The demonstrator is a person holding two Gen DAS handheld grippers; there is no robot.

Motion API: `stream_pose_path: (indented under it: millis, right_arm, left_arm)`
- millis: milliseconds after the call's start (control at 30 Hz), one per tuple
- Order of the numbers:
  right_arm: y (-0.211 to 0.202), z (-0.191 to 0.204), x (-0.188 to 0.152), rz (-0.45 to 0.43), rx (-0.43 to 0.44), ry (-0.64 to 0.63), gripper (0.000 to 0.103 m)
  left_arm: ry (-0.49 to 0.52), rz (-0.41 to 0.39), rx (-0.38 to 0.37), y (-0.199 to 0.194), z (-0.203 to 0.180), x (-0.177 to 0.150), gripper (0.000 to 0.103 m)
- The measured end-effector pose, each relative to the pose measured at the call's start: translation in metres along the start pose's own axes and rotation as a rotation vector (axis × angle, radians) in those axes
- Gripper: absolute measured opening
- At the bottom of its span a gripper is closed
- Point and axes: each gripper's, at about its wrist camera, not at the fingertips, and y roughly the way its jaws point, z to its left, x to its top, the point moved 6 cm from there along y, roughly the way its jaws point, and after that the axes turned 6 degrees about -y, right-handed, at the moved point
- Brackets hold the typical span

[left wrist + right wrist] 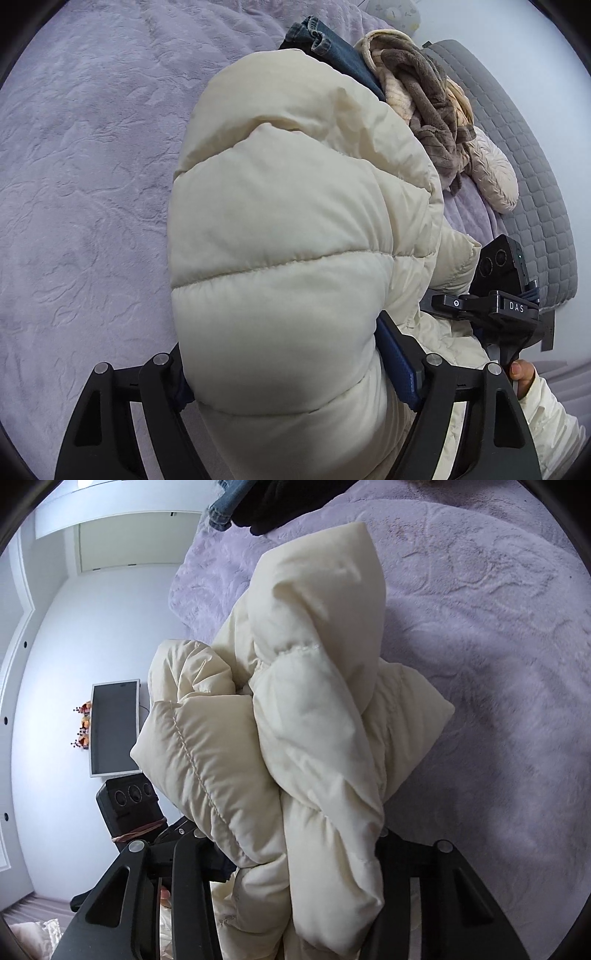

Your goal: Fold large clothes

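Nearest my lens: the black arms of my left tool (pixel 291 380), with a thick quilted roll of the cream puffer jacket (pixel 295 229) bulging up between them. The blue pads (pixel 400 369) press into the padding on both sides, so the left tool is clamped on the jacket, jaws standing wide because the bundle is bulky.

Right tool (pixel 295 849): its jaws are drawn in on a narrower twisted fold of the same jacket (pixel 317 709); fabric fills the gap and is pinched. Clamped, as far as I can tell, though the pads themselves are hidden by the padding.

Outward: the jacket runs away from both tools, long axis roughly along the line each tool points, and droops toward the lilac bed cover (pixel 92 184). It appears to hang from the two grips, not lie flat; whether its far end touches the bed I cannot tell.

In the left view the right tool sits just beside the jacket's right edge, with a fingertip (pixel 521 369) on its handle. Both hands are at the near end of the garment.

Beyond: a heap of other clothes (pixel 417 96) at the bed's far side, well apart from my grips.

Judgement: the next move depends on carrying the near end forward over the far end.
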Motion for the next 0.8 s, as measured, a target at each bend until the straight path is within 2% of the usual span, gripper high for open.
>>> stream_pose_path:
  millis: [267, 433, 500, 633, 800]
  right_arm:
    - [0.041, 0.031, -0.039, 0.057, 0.022, -0.007, 0.047]
    - [0.08, 0.038, -0.061, 0.105, 0.012, -0.003, 0.047]
    - [0.097, 0.038, -0.059, 0.123, 0.001, 0.005, 0.047]
    - [0.122, 0.034, -0.066, 0.149, -0.068, 0.021, 0.048]
    - [0.126, 0.046, -0.055, 0.164, -0.194, 0.003, 0.058]
  left_arm:
    - [-0.04, -0.008, 0.071, -0.051, 0.042, -0.036, 0.082]
    - [-0.09, 0.0, 0.121, -0.068, 0.083, -0.062, 0.082]
    - [-0.103, 0.001, 0.153, -0.07, 0.098, -0.072, 0.082]
    - [-0.128, 0.024, 0.201, -0.059, 0.124, -0.092, 0.082]
    - [-0.12, 0.006, 0.216, -0.053, 0.136, -0.102, 0.086]
